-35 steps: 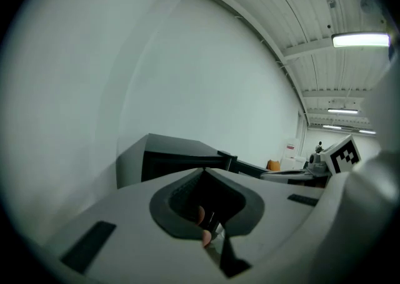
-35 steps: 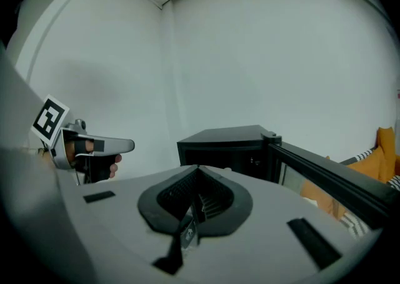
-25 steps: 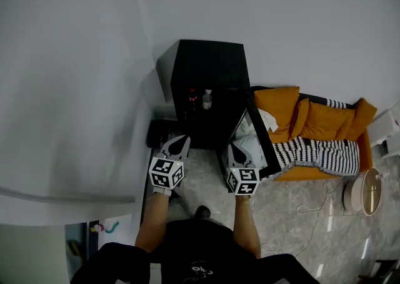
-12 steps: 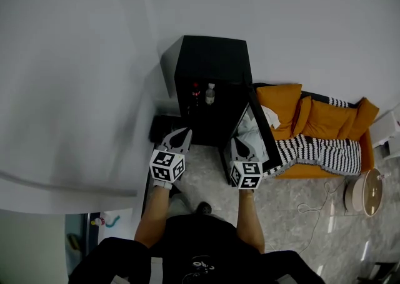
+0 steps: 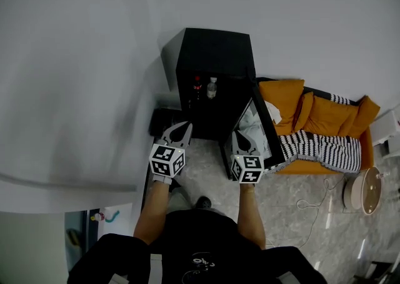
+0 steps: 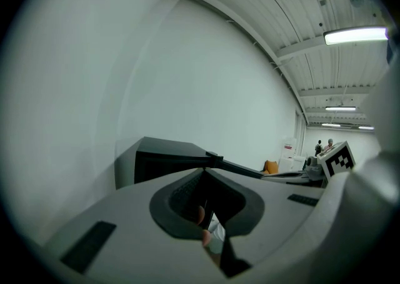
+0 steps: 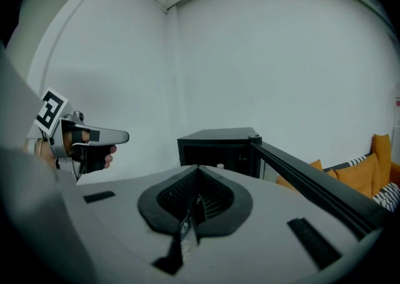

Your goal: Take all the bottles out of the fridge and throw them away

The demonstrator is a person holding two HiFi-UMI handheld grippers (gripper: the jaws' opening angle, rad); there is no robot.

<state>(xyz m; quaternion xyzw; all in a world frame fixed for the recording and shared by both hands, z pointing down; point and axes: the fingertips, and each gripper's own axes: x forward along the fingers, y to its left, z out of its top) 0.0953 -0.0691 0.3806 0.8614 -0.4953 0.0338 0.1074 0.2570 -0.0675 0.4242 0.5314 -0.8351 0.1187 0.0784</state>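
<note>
A black mini fridge [image 5: 212,57] stands against the white wall, its door [image 5: 261,127] swung open to the right. Inside it, a dark bottle with a red cap [image 5: 197,86] and a clear bottle [image 5: 212,88] stand side by side. My left gripper [image 5: 182,129] hovers short of the fridge's lower left front, shut and holding nothing. My right gripper [image 5: 240,141] is level with it beside the open door, also shut and holding nothing. The right gripper view shows the fridge [image 7: 215,145], the door edge [image 7: 312,179] and the left gripper [image 7: 94,136]. The left gripper view shows the fridge top [image 6: 165,154].
An orange sofa [image 5: 328,117] with a striped blanket [image 5: 322,148] sits right of the fridge door. A round white object [image 5: 364,190] and a loose cable [image 5: 310,205] lie on the grey floor at right. A dark object [image 5: 160,123] sits by the fridge's left foot.
Both grippers keep their place in front of the fridge, still shut. Only the head view has drifted slightly, so the fridge sits a little higher and further right.
</note>
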